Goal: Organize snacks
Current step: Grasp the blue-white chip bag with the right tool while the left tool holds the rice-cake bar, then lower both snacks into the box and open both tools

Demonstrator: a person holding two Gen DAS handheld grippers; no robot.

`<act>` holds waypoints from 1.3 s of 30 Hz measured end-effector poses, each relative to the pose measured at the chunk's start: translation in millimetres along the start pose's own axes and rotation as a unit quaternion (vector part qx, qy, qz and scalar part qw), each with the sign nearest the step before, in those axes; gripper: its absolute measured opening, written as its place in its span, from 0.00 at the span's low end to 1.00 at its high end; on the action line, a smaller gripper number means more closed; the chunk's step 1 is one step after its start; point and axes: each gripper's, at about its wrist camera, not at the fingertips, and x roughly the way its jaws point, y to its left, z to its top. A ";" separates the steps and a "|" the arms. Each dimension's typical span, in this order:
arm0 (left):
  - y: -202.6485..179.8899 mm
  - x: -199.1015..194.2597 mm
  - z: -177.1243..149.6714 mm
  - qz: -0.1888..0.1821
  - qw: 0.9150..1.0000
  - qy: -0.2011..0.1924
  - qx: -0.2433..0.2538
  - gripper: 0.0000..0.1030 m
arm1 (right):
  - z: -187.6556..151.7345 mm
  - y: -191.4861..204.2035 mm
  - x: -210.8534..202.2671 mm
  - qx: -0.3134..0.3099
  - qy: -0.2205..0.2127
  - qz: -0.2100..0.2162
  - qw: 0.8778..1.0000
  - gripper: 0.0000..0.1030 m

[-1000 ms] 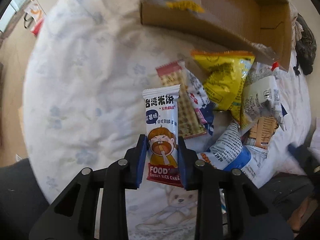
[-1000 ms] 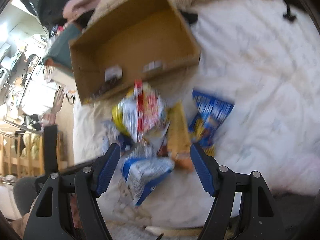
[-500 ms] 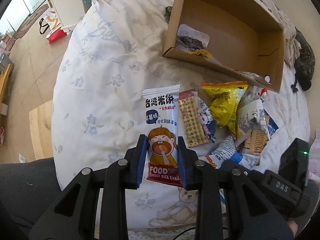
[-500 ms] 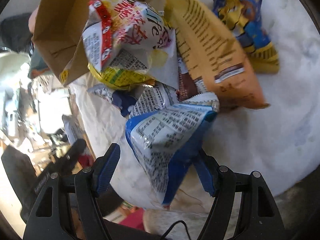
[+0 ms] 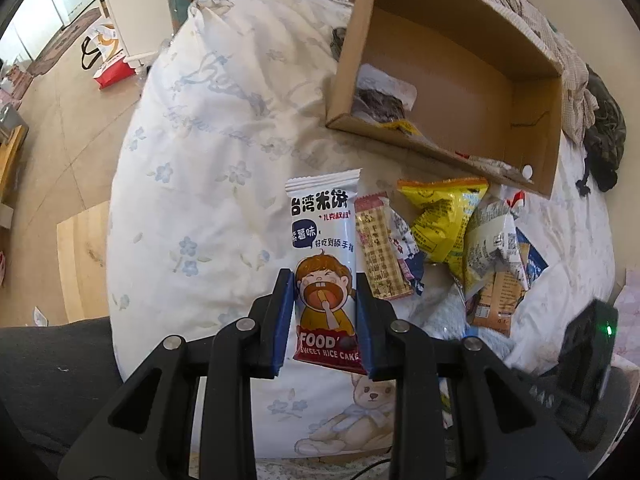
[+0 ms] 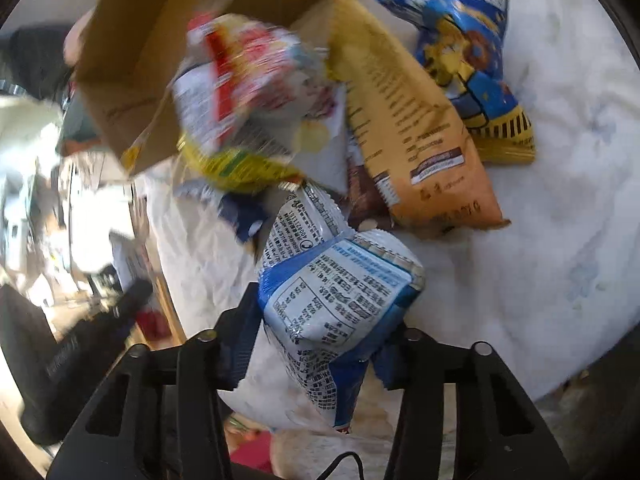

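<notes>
My left gripper (image 5: 324, 280) is shut on a white rice cake packet (image 5: 322, 220) with a cartoon child, held upright above the bed. To its right lies a pile of snacks, among them a yellow bag (image 5: 444, 216). Beyond the pile stands an open cardboard box (image 5: 350, 60) with a few packets inside. In the right wrist view my right gripper (image 6: 320, 328) has its jaws closing, and the pads press on a blue and white packet (image 6: 336, 292) at the pile's near edge. Behind it lie an orange bag (image 6: 408, 120), a blue bag (image 6: 464, 40) and a blurred red and white bag (image 6: 248, 80).
Everything rests on a white flowered quilt (image 5: 208, 160) whose edge drops to the floor at the left. A wooden board (image 5: 80, 260) lies on the floor. A person's dark-clad leg (image 5: 52, 360) is at the lower left. Dark cloth (image 5: 604, 140) lies right of the box.
My left gripper rose with the rice cake packet, so more of the box shows. My right gripper dropped onto the pile and its jaws closed in around the blue and white packet.
</notes>
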 end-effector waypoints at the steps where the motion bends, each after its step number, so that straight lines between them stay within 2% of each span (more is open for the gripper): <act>1: 2.3 -4.1 1.0 -0.001 1.000 -0.006 -0.004 0.24 | -2.6 4.4 -3.3 -0.011 -0.001 0.000 1.000 0.43; 4: 6.6 -16.0 3.8 0.000 1.000 -0.027 -0.010 0.24 | -13.0 27.8 -21.7 -0.080 -0.016 0.005 0.997 0.41; 7: 6.2 -25.5 6.5 0.003 0.999 -0.047 -0.006 0.24 | -27.3 57.8 -41.3 -0.167 -0.037 0.003 0.985 0.41; 12: 1.8 -36.9 9.4 0.009 0.997 -0.078 0.006 0.24 | -27.6 82.3 -69.3 -0.227 -0.088 0.006 0.970 0.40; 15: -2.3 -41.8 11.1 0.013 0.996 -0.091 0.017 0.24 | -26.9 77.3 -80.4 -0.225 -0.108 0.017 0.968 0.41; 24: -29.1 -56.6 24.8 0.020 0.990 -0.120 0.072 0.24 | 25.4 69.9 -112.7 -0.208 -0.149 0.022 0.967 0.41; 29: -44.3 -61.0 42.9 0.017 0.987 -0.125 0.097 0.24 | 51.8 74.6 -115.2 -0.200 -0.159 0.028 0.966 0.41; 39: -76.3 -43.4 93.9 0.039 0.981 -0.133 0.132 0.24 | 99.1 77.5 -110.2 -0.176 -0.175 0.044 0.968 0.41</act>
